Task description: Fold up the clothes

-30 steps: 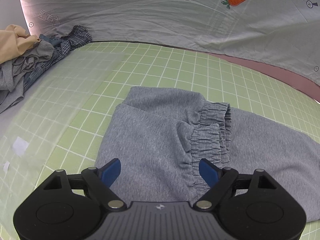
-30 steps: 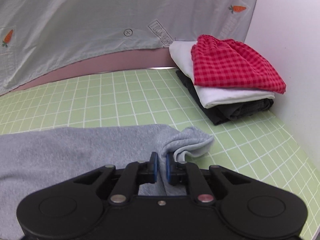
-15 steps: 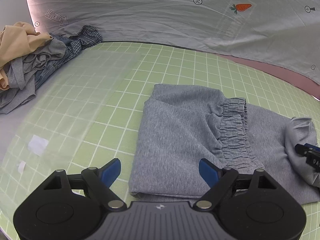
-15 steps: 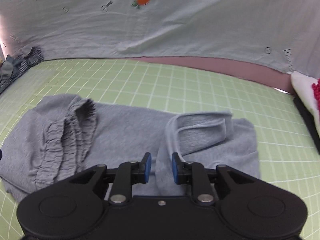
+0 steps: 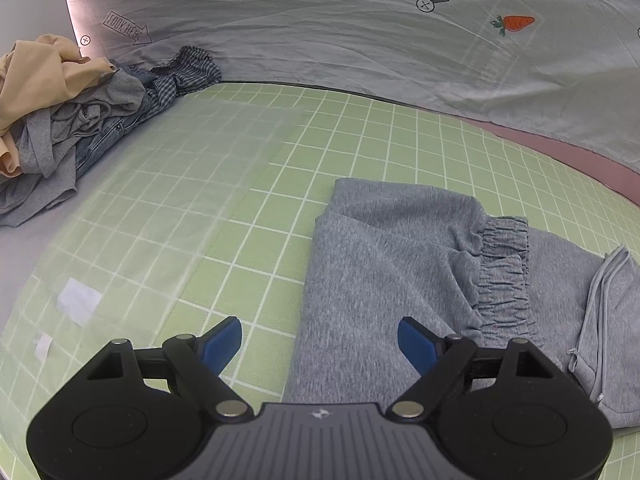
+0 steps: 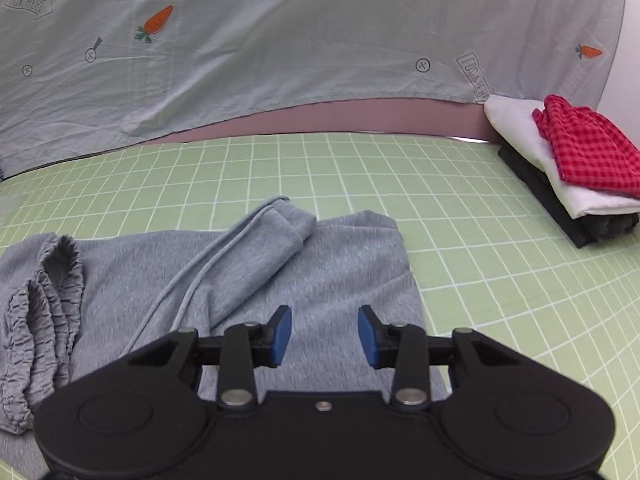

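Note:
Grey sweatpants [image 5: 400,264] lie partly folded on the green grid mat [image 5: 248,184], the gathered elastic waistband [image 5: 502,268] facing up. In the right wrist view the same pants [image 6: 280,276] have a leg end [image 6: 276,236] laid back over the body, with the waistband [image 6: 44,304] at the left. My left gripper [image 5: 320,340] hovers open over the pants' left edge, nothing between its fingers. My right gripper [image 6: 325,334] is open just above the folded cloth, holding nothing.
A heap of unfolded clothes [image 5: 60,120] lies at the far left of the mat. A folded stack [image 6: 568,176] with a red checked piece on top sits at the far right. A pale printed sheet [image 6: 280,40] hangs behind the mat.
My right gripper carried the leg end leftward over the pants, then opened and let it go. My left gripper drew back to the left and stayed open.

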`<state>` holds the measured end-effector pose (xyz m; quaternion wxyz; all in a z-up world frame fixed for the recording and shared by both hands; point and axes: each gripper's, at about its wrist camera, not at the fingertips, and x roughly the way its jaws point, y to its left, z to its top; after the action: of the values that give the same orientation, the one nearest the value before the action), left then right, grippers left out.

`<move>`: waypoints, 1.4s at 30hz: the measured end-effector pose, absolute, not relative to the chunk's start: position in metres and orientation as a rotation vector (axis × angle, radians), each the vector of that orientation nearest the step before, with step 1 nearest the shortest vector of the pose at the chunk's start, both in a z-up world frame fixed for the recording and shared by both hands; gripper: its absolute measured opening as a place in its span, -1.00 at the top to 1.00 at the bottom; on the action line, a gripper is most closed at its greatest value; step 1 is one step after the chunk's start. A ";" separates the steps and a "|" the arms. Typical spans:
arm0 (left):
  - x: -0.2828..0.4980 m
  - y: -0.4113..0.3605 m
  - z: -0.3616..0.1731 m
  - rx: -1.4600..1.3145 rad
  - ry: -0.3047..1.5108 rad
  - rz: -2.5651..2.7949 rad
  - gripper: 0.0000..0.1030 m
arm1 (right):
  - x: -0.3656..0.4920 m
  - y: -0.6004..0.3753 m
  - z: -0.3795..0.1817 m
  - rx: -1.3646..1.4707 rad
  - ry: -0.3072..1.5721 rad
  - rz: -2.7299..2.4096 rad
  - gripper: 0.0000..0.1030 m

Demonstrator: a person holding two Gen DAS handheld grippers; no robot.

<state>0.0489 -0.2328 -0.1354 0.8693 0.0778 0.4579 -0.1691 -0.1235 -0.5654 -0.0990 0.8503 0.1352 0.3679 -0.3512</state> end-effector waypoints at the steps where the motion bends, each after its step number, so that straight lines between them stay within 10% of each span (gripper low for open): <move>1: 0.053 -0.235 -0.138 0.170 0.963 -0.348 -0.66 | -0.122 -0.569 -0.103 0.307 0.775 -0.740 0.26; 17: 0.098 -0.264 -0.171 0.263 1.054 -0.341 -0.67 | -0.026 -0.570 -0.117 0.399 0.801 -0.650 -0.35; 20: 0.100 -0.269 -0.178 0.268 1.075 -0.347 -0.67 | -0.018 -0.568 -0.124 0.359 0.831 -0.657 -0.21; 26: 0.103 -0.272 -0.183 0.264 1.097 -0.337 -0.74 | -0.031 -0.572 -0.122 0.329 0.813 -0.654 0.73; 42: 0.102 -0.269 -0.188 0.233 1.115 -0.339 -0.83 | -0.011 -0.522 -0.115 0.197 0.770 -0.406 0.64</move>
<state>0.1022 -0.2692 -0.1876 0.8286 0.1100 0.5253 -0.1596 -0.0115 -0.5217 -0.1150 0.9021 0.0951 0.3725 -0.1963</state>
